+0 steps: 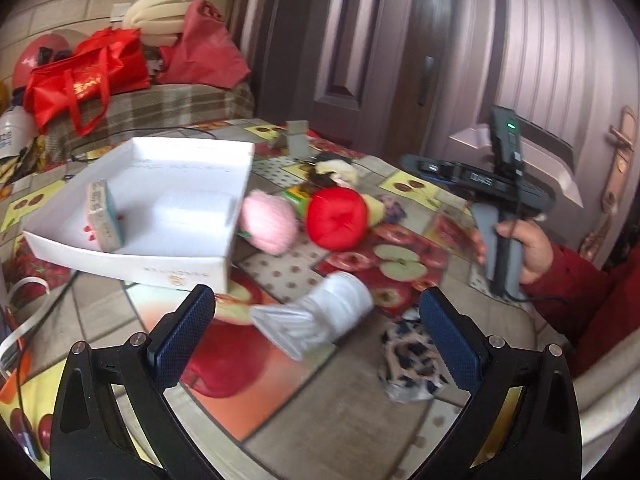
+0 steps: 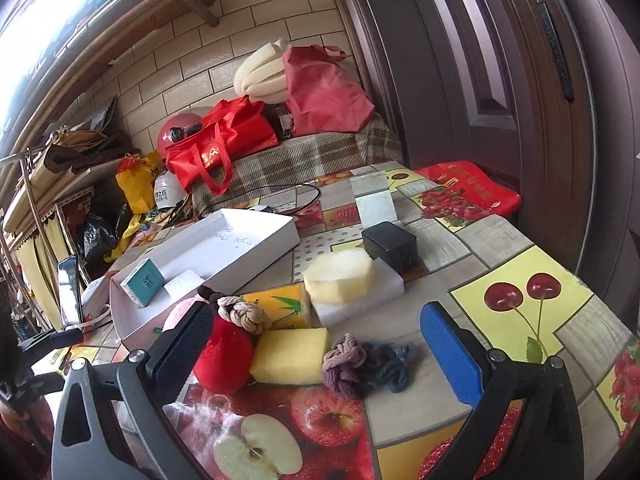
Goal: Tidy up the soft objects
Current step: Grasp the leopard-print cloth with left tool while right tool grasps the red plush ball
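My left gripper [image 1: 316, 320] is open above the table, over a crumpled white cloth [image 1: 320, 316]. A leopard-print soft item [image 1: 412, 360] lies by its right finger. A red plush ball [image 1: 338, 218] and a pink plush [image 1: 268, 220] lie beside the white box [image 1: 120, 248], which holds a teal block [image 1: 102, 216]. My right gripper [image 2: 320, 344] is open over a yellow sponge [image 2: 292, 356], a purple knotted tie [image 2: 344, 364] and a blue-grey tie [image 2: 388, 364]. The red plush [image 2: 224, 356] touches its left finger. A round pale sponge [image 2: 340, 276] sits on white foam [image 2: 360, 300].
A black box [image 2: 390, 246] and a grey stand [image 2: 374, 200] sit further back on the fruit-print tablecloth [image 2: 540, 292]. A green tissue pack [image 2: 280, 306] lies behind the yellow sponge. A bench with red bags [image 2: 224, 144] stands behind the table. A door is on the right.
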Action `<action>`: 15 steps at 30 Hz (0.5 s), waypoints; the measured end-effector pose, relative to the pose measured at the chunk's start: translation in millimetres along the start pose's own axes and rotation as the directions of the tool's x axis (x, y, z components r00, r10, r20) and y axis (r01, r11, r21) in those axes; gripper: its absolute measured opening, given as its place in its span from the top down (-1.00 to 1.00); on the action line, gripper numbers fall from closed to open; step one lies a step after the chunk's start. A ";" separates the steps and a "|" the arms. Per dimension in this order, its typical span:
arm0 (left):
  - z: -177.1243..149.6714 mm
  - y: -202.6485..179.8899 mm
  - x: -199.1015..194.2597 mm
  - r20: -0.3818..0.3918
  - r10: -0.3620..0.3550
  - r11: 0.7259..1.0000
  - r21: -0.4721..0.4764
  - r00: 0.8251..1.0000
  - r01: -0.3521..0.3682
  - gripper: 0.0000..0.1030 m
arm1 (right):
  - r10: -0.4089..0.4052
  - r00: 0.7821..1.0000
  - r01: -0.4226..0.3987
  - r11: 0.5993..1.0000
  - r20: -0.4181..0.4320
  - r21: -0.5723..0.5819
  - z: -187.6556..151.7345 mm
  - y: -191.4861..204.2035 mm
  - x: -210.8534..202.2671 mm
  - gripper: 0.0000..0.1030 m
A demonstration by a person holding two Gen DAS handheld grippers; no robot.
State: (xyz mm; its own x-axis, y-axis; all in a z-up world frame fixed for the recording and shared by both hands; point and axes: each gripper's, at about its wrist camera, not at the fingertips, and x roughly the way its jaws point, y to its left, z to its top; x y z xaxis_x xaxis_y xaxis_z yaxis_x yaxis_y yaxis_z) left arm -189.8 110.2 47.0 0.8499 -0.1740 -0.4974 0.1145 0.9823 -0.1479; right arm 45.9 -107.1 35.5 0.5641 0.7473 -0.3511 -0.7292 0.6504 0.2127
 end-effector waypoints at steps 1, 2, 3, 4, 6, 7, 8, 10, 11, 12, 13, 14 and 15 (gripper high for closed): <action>-1.9 -11.7 0.6 -0.020 -0.033 0.999 0.034 0.999 0.033 -0.99 | 0.003 1.000 -0.003 1.000 -0.007 -0.003 0.1 0.6 1.6 -1.00; -4.1 -23.2 1.6 -0.043 -0.064 0.996 0.066 0.997 0.066 -0.99 | 0.005 1.000 -0.005 1.000 -0.015 -0.005 -0.3 0.9 2.9 -1.00; -6.4 -32.8 3.4 -0.063 -0.091 0.991 0.089 0.994 0.097 -0.98 | 0.007 1.000 -0.007 1.000 -0.021 -0.006 -0.5 1.4 4.6 -1.00; -7.7 -41.4 6.4 -0.085 -0.117 0.987 0.103 0.989 0.126 -0.95 | 0.012 1.000 -0.012 1.000 -0.027 -0.006 -0.8 1.7 5.5 -1.00; -9.5 -53.1 12.5 -0.131 -0.144 0.980 0.116 0.981 0.160 -0.84 | 0.021 0.999 -0.021 1.000 -0.038 -0.009 -1.4 2.2 6.3 -1.00; -8.9 -57.4 17.1 -0.151 -0.148 0.979 0.119 0.977 0.167 -0.81 | 0.033 0.998 -0.034 0.999 -0.049 -0.012 -2.2 2.2 6.4 -1.00; -7.6 -59.2 22.3 -0.172 -0.153 0.977 0.119 0.973 0.175 -0.75 | 0.053 0.997 -0.054 0.998 -0.063 -0.019 -3.1 3.6 6.6 -1.00; -6.6 -64.3 33.2 -0.218 -0.155 0.974 0.128 0.964 0.186 -0.40 | 0.087 0.992 -0.093 0.994 -0.088 -0.060 -4.3 12.4 8.5 -1.00; -7.1 -67.0 39.4 -0.244 -0.143 0.974 0.137 0.959 0.180 -0.38 | 0.098 0.990 -0.108 0.989 -0.100 -0.099 -5.5 20.1 9.9 -1.00; -8.0 -69.9 45.1 -0.269 -0.131 0.973 0.149 0.954 0.176 -0.34 | 0.106 0.988 -0.122 0.982 -0.113 -0.145 -7.1 29.7 11.9 -1.00; -10.6 -72.2 48.3 -0.289 -0.119 0.972 0.160 0.950 0.171 -0.28 | 0.113 0.985 -0.137 0.972 -0.130 -0.193 -8.9 40.1 14.8 -1.00; -11.6 -74.8 51.8 -0.307 -0.104 0.972 0.171 0.946 0.162 -0.25 | 0.114 0.982 -0.146 0.962 -0.148 -0.233 -11.1 49.7 18.8 -1.00; -13.3 -76.5 53.7 -0.316 -0.090 0.972 0.178 0.945 0.152 -0.24 | 0.112 0.980 -0.152 0.953 -0.163 -0.261 -12.5 57.5 23.5 -1.00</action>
State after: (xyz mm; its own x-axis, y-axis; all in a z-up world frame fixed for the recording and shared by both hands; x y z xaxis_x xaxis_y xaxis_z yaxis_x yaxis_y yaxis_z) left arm -159.8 24.8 20.3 0.6300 -0.2746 -0.7264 0.3325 0.9407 -0.0672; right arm 12.4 -53.9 28.0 0.4083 0.7835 -0.4685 -0.8821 0.4706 0.0183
